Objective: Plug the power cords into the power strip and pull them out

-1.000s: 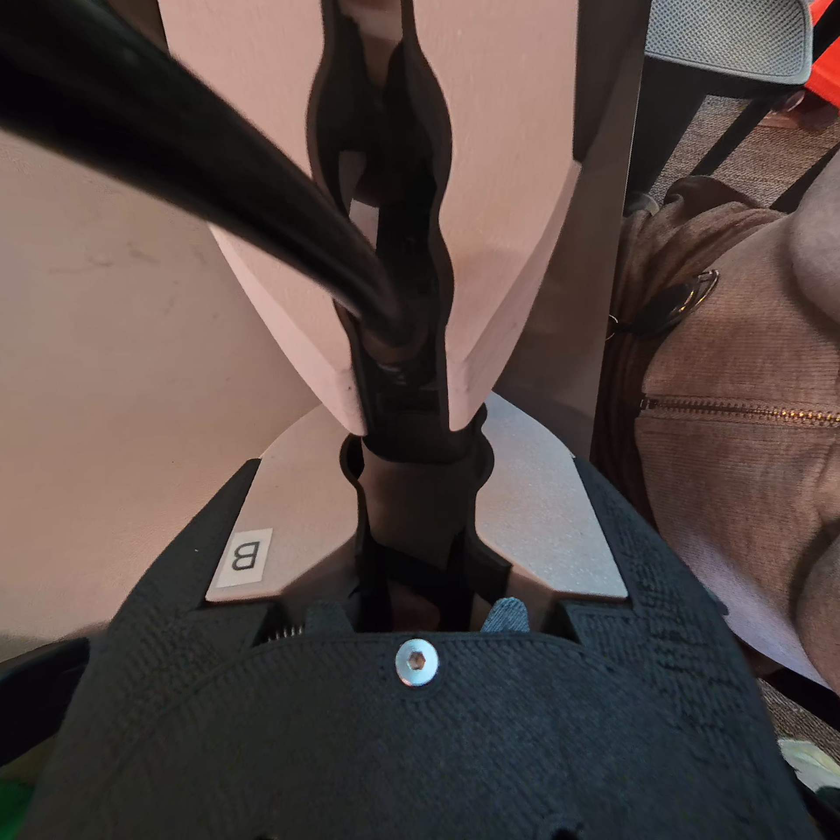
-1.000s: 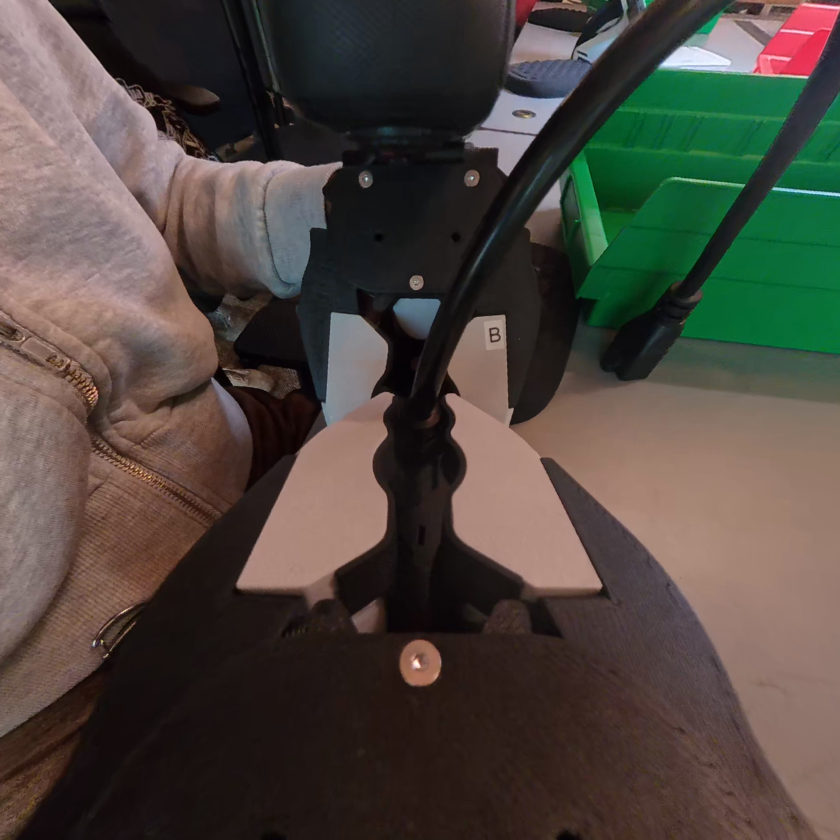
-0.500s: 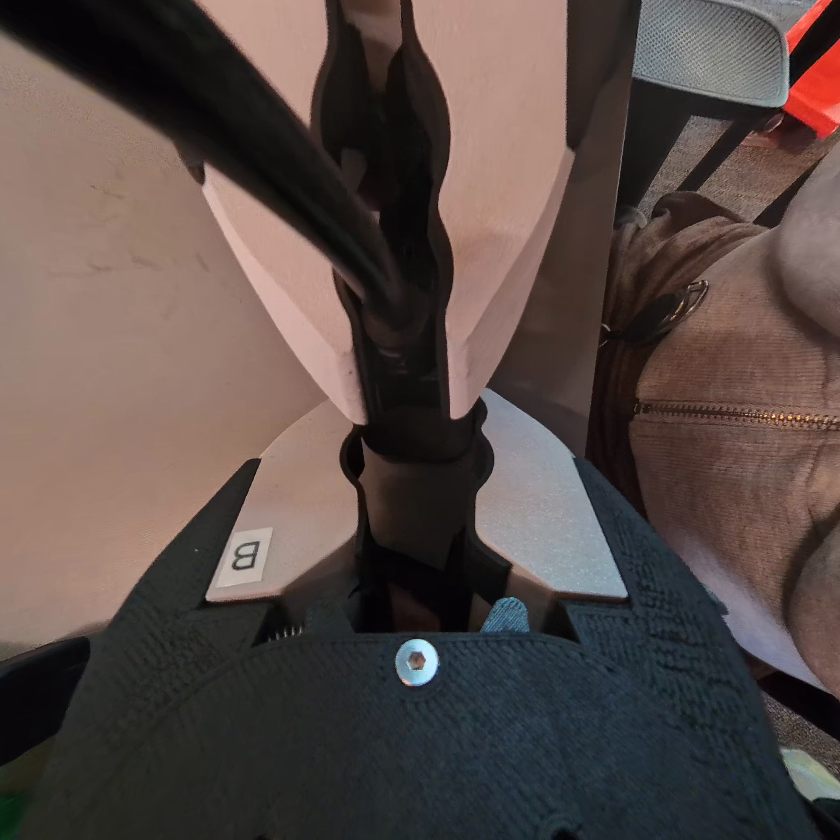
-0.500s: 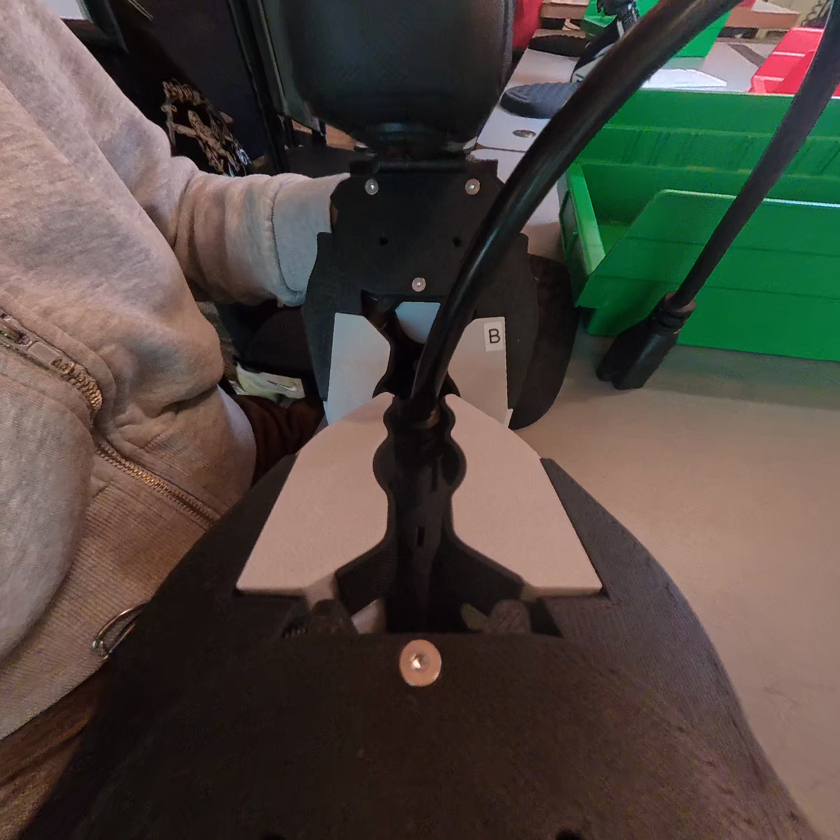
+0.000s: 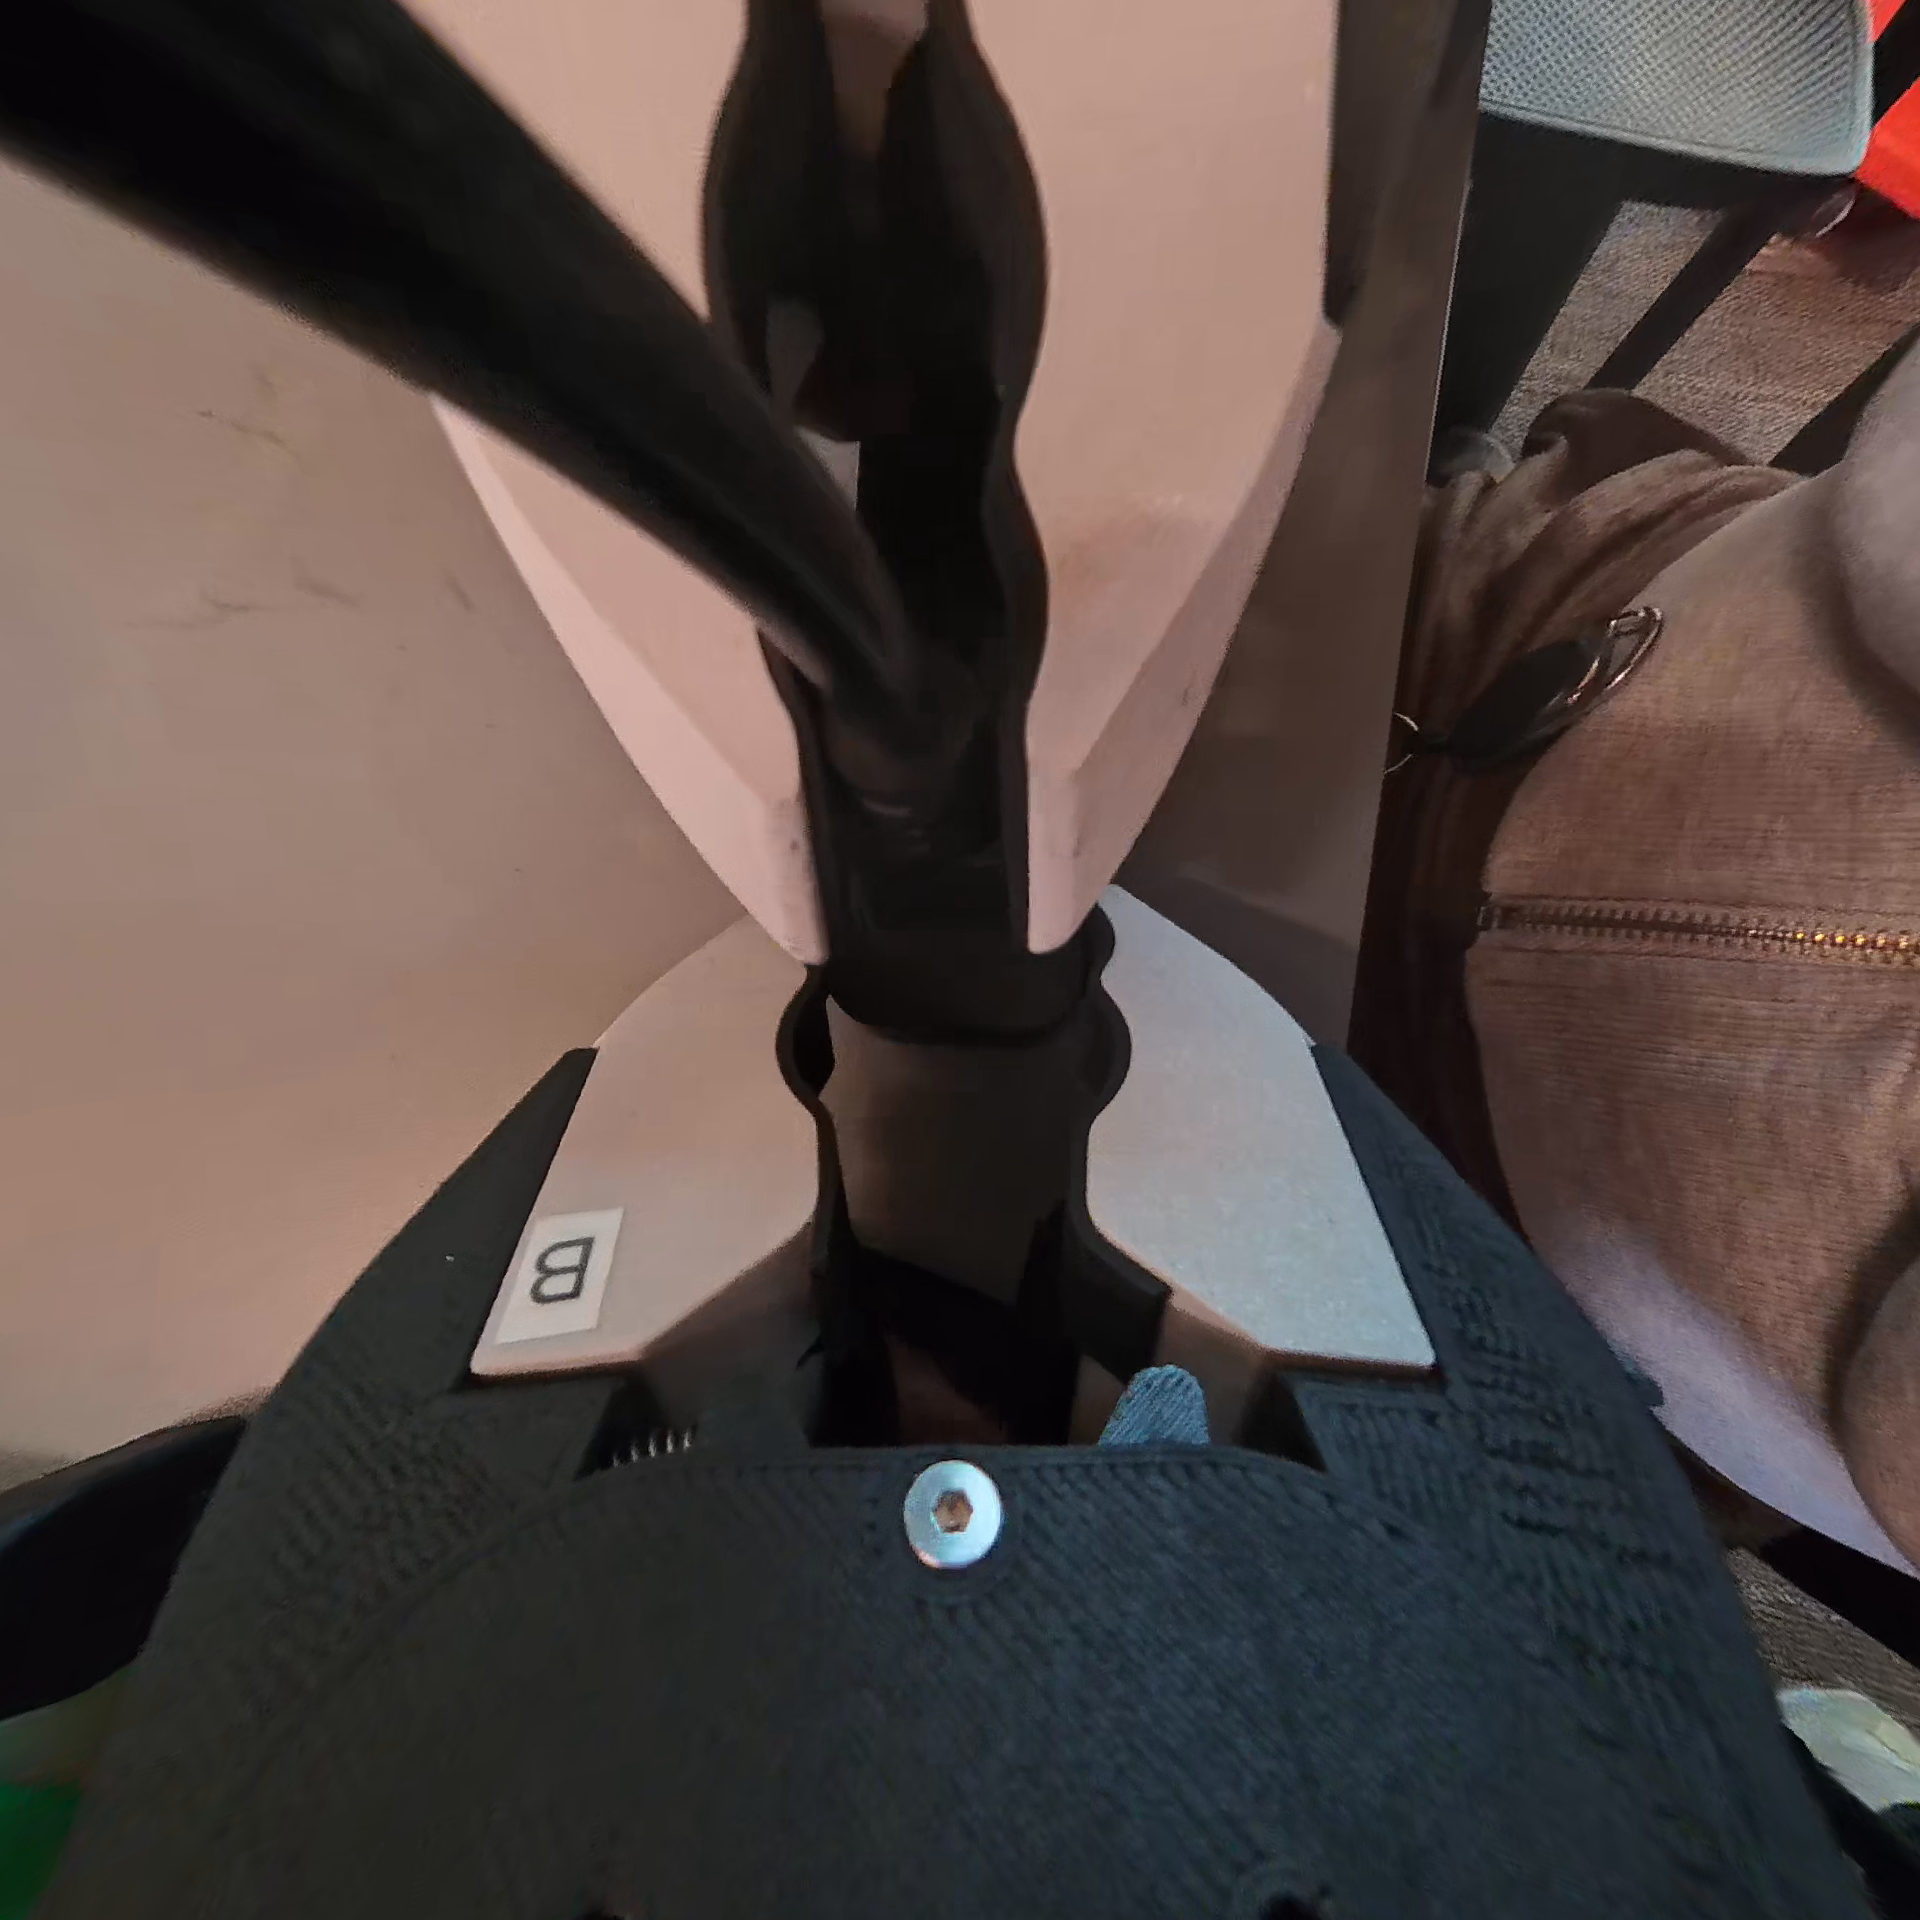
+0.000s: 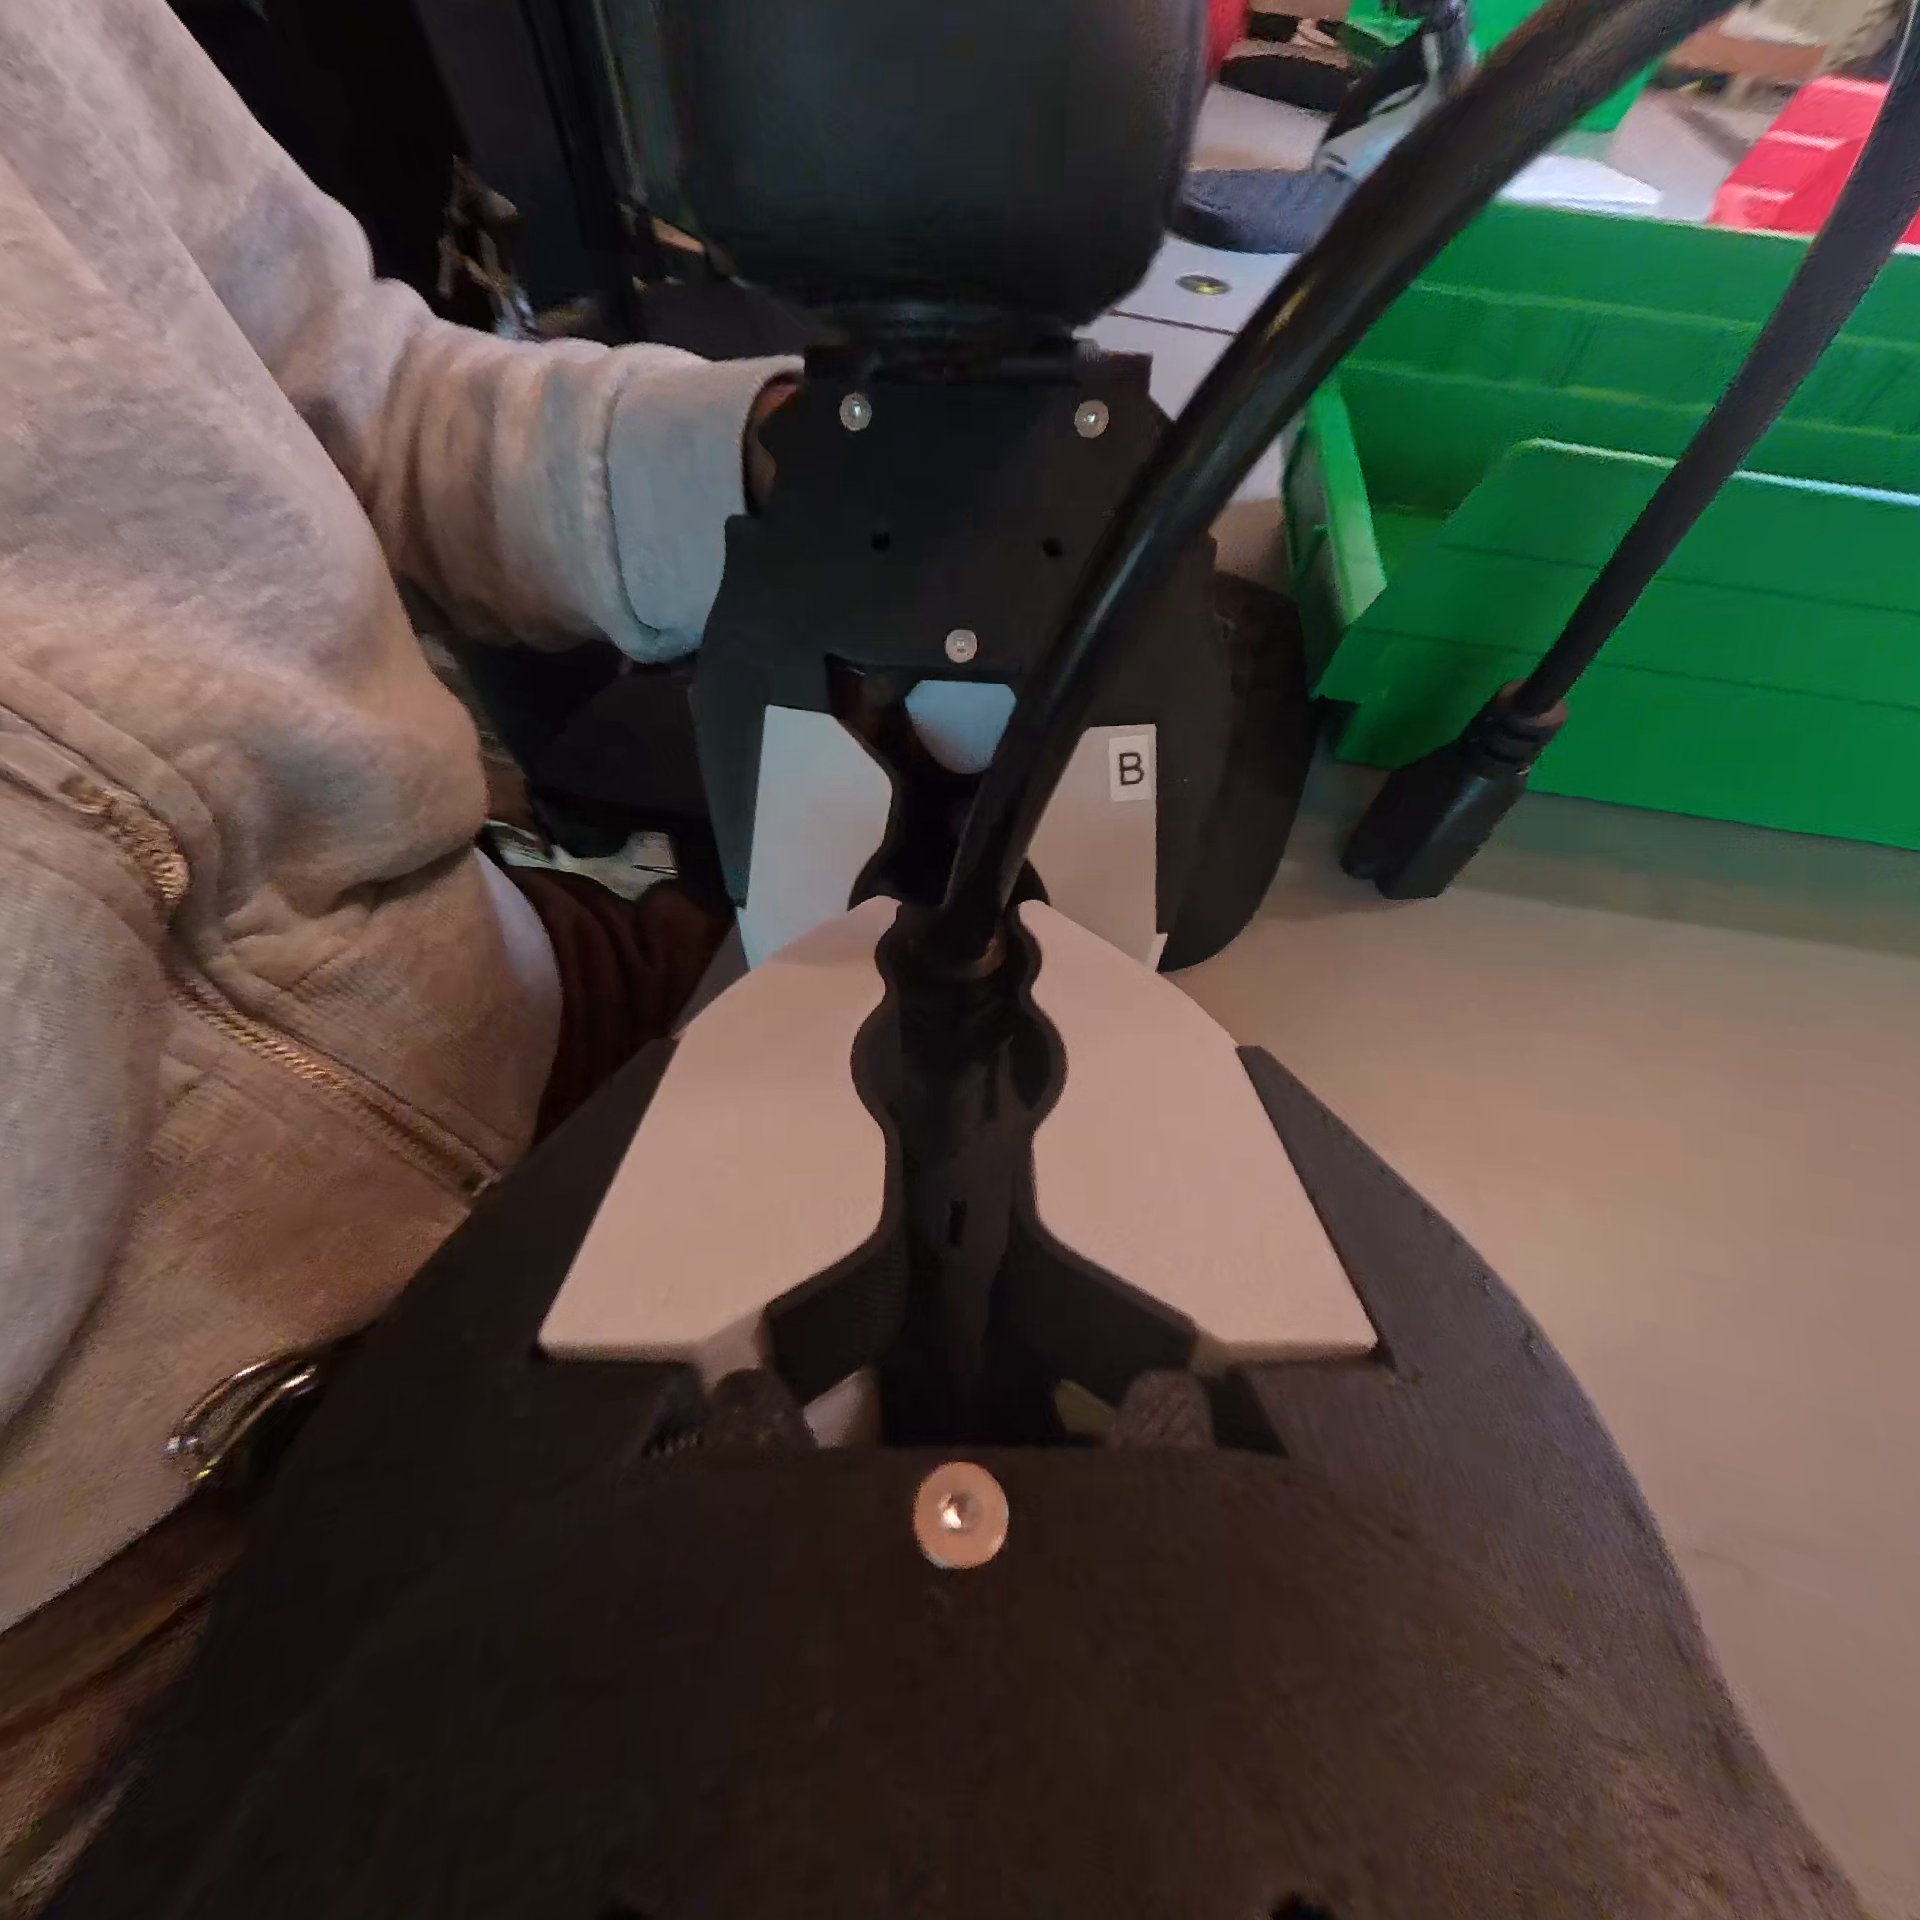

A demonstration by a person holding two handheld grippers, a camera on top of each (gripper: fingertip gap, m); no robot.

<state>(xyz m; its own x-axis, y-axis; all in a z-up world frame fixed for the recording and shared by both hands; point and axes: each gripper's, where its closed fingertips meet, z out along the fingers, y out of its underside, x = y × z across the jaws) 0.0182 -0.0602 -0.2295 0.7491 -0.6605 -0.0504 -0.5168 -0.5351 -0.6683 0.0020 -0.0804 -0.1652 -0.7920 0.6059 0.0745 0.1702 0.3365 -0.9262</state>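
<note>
My two grippers meet tip to tip above a beige table (image 5: 260, 831). My left gripper (image 5: 951, 977) is shut on a dark plug body (image 5: 945, 1101). My right gripper (image 6: 956, 930) is shut on a black plug (image 6: 956, 1122), whose thick black cord (image 6: 1195, 499) arcs up and to the right. In the left wrist view the right gripper's pale fingers (image 5: 1164, 520) clamp that plug, and its cord (image 5: 468, 260) leaves to the upper left. The two plug parts touch end to end. No power strip is in view.
A second black cord ends in a connector (image 6: 1444, 810) that rests on the table in front of green bins (image 6: 1662, 623). A person's grey sleeve (image 6: 312, 520) and zipped jacket (image 5: 1662, 935) are close beside the grippers. A chair (image 5: 1662, 94) stands behind. Spacing between my two grippers at the tips: around 6 cm. The connector (image 6: 1444, 810) sits 12 cm or so from the ends of my left fingers.
Both grippers stay shut and joined tip to tip. The pair has shifted and tilted slightly, so the background has moved a little in both views.
</note>
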